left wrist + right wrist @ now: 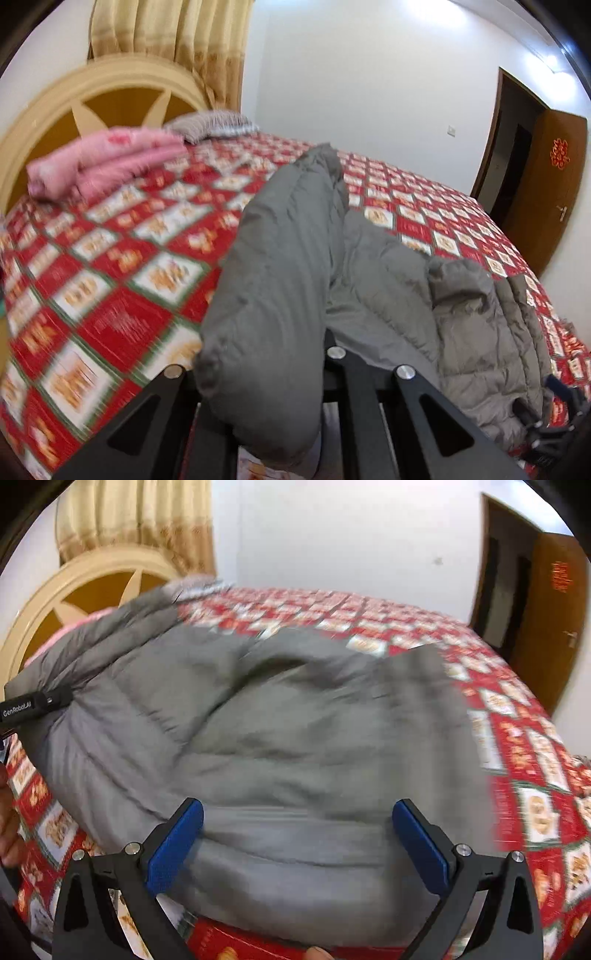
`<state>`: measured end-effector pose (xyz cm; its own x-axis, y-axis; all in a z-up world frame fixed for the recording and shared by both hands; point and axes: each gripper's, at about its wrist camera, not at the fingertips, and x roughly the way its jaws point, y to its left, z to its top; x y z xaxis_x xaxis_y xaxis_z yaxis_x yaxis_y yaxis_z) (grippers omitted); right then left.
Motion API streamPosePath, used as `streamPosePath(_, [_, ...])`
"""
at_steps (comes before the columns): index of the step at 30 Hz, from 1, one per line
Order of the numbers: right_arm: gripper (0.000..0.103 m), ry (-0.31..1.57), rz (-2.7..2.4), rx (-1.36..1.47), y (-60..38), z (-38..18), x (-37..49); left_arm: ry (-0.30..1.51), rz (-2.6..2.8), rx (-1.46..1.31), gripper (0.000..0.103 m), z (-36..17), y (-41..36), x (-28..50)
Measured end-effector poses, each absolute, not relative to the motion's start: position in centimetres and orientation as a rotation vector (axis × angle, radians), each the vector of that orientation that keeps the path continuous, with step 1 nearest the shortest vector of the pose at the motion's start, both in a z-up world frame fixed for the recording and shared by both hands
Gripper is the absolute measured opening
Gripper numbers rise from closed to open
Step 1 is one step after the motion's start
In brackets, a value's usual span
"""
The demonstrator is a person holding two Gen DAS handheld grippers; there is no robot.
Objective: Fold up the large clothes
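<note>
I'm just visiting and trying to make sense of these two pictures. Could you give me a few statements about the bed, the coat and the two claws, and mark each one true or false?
1. The left claw is shut on a fold of the grey padded coat. True.
2. The right claw is clamped tight on the coat. False: its blue pads stand wide apart, with the coat lying between them.
3. The bedspread is plain blue. False: it is a red and white diamond pattern.
4. A folded pink blanket lies near the headboard. True.
5. The wooden door is closed. False: it stands open.
</note>
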<state>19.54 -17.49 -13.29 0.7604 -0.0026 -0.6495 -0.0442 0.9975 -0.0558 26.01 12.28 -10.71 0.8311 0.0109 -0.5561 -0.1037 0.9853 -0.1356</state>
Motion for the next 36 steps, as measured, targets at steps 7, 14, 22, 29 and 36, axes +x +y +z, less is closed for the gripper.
streamPosePath(7, [0.101, 0.842, -0.039, -0.023, -22.2, -16.4, 22.0, 0.478, 0.001, -0.015, 0.01, -7.1, 7.5, 24.5])
streamPosePath(14, [0.101, 0.732, -0.108, 0.08, -26.2, -13.9, 20.1, 0.401, -0.121, 0.113, 0.01, -5.1, 0.7, 22.3])
streamPosePath(22, [0.102, 0.726, -0.229, 0.189, -32.5, -13.8, 18.8, 0.395, -0.277, 0.265, 0.01, -6.1, -7.9, 21.4])
streamPosePath(29, [0.102, 0.773, -0.311, 0.201, -36.8, -15.8, 16.9, 0.42, -0.371, 0.41, 0.01, -9.0, -14.1, 20.0])
streamPosePath(36, [0.102, 0.81, -0.389, 0.231, -40.5, -17.9, 15.8, 0.429, -0.386, 0.537, 0.01, -12.6, -18.0, 19.5])
